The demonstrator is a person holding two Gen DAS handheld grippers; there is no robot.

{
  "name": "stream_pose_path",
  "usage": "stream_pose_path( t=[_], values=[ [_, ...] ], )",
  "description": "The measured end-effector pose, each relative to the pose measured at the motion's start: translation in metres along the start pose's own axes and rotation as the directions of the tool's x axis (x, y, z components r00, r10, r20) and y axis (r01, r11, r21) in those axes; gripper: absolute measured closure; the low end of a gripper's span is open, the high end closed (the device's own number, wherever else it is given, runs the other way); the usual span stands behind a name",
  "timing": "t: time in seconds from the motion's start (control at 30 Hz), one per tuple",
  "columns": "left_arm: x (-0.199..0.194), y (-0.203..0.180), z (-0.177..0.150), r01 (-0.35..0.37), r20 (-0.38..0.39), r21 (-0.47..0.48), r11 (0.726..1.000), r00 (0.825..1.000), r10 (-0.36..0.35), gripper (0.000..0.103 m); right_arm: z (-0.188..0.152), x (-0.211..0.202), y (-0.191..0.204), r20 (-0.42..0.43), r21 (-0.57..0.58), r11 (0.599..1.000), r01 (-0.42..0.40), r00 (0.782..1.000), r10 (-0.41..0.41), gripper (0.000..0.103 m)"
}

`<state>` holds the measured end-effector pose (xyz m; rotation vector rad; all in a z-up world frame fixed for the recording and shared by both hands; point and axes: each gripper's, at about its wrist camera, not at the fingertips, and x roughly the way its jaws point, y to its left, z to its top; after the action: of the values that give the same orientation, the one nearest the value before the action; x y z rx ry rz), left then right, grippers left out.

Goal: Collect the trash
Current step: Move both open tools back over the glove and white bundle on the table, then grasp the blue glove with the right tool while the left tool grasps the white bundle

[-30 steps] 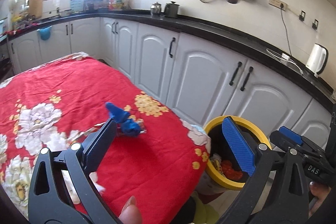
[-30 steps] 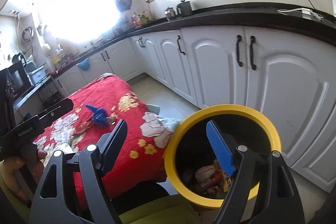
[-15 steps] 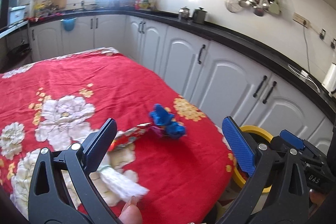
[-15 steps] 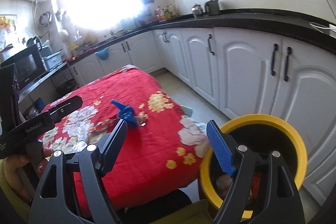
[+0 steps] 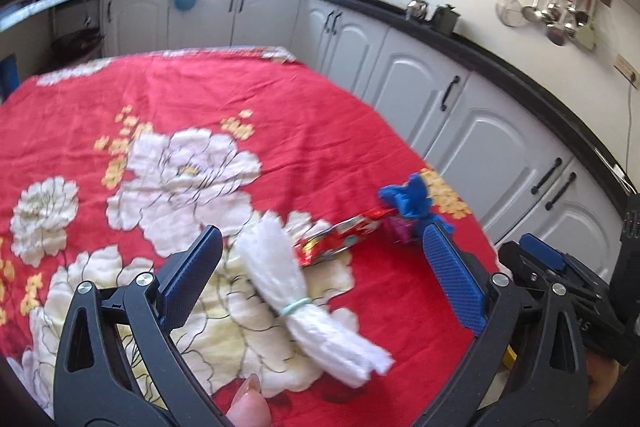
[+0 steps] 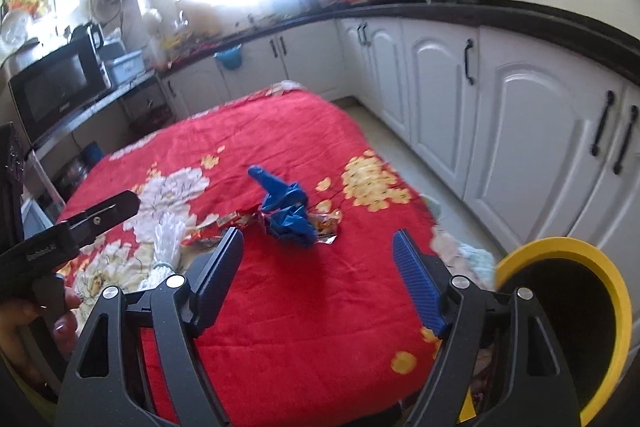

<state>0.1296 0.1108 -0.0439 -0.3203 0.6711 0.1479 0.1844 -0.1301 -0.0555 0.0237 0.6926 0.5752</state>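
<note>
Both grippers are spread wide, holding nothing. Left gripper hovers right over the white bundle on the red tablecloth. Looks soft and light, so I'd pinch near its rubber band. It lies diagonally, fluffy end pointing away. Right gripper faces the blue wad.

I can't read any text: lettering on the left gripper body, the microwave front and the snack wrapper is blurred.
</note>
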Motion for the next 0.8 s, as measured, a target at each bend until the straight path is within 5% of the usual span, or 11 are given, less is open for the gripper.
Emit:
stream_pose_path(
  t=[0.47, 0.63, 0.7, 0.8],
  values=[
    [0.037, 0.022, -0.020, 0.031, -0.125, -0.104, 0.994, 0.991, -0.044, 0.011, 0.004, 0.077, 0.014, -0.148, -0.044, 0.999, -0.028, 0.989, 0.021, 0.047],
    [0.045, 0.020, -0.028, 0.035, -0.154, -0.108, 0.993, 0.987, -0.052, 0.011, 0.007, 0.092, 0.014, -0.168, -0.035, 0.999, -0.039, 0.985, 0.033, 0.066],
    [0.048, 0.019, -0.031, 0.031, -0.167, -0.106, 0.994, 0.985, -0.048, 0.020, 0.006, 0.096, 0.014, -0.184, -0.033, 0.998, -0.052, 0.982, 0.045, 0.082],
    [0.052, 0.020, -0.034, 0.019, -0.189, -0.102, 0.995, 0.981, -0.038, 0.036, 0.001, 0.095, 0.013, -0.193, -0.017, 0.998, -0.066, 0.979, 0.061, 0.091]
  ],
)
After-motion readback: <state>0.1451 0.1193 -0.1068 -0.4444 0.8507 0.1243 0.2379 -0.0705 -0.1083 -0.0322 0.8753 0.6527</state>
